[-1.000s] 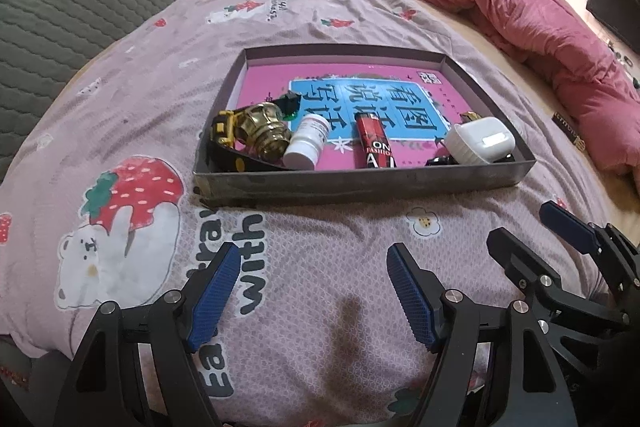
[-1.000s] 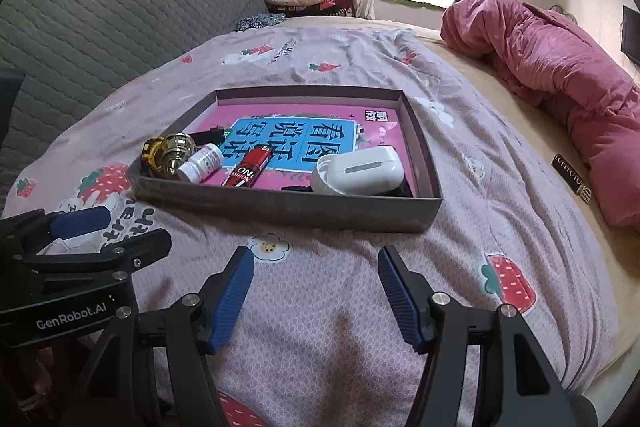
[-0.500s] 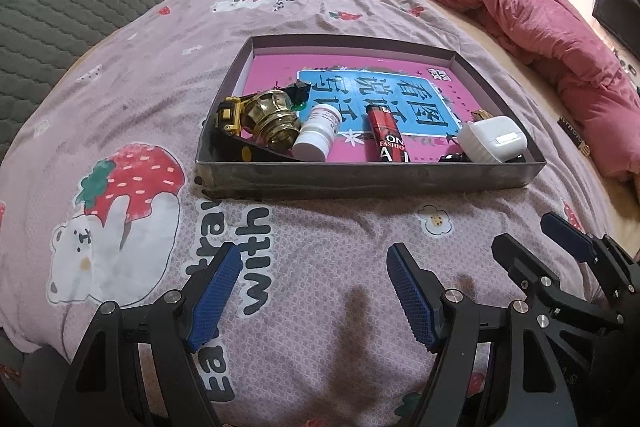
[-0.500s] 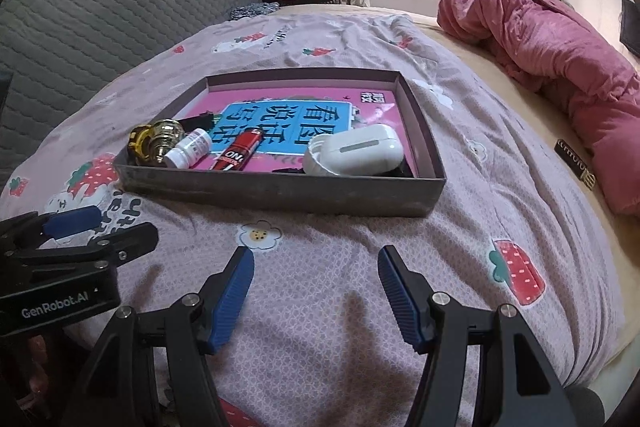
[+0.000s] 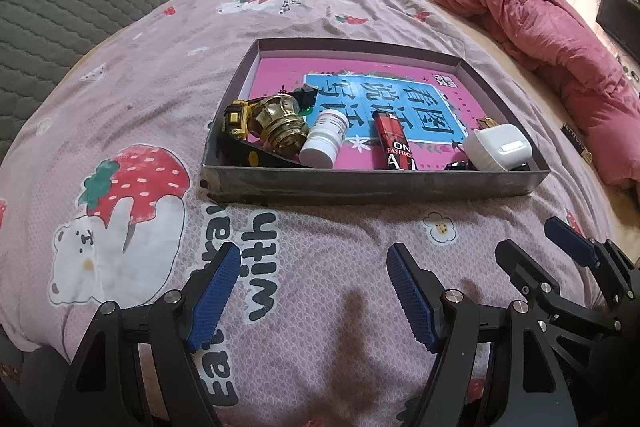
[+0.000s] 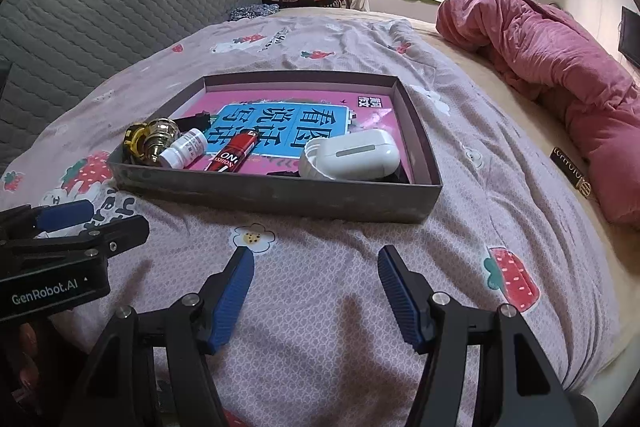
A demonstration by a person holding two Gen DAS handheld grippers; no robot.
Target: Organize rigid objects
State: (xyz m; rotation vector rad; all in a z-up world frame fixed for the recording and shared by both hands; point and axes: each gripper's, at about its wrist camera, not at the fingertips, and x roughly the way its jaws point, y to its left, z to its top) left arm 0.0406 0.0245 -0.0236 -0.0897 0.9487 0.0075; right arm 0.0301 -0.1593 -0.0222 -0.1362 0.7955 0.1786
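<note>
On the bed, the shallow box [image 5: 372, 183] sits a little farther off in both views than a second ago, its contents unshifted: brass knob [image 5: 280, 125], white bottle [image 5: 326, 138], red lighter [image 5: 392, 143], white case [image 5: 498, 147] all inside. Left gripper [image 5: 312, 291] and right gripper [image 6: 316, 287] hover before it, jaws released and empty, consistent with everything gathered or with sorting pending

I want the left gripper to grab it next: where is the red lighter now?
The red lighter lies flat in the tray near its front wall, between the white pill bottle on its left and the white earbud case on its right.
</note>
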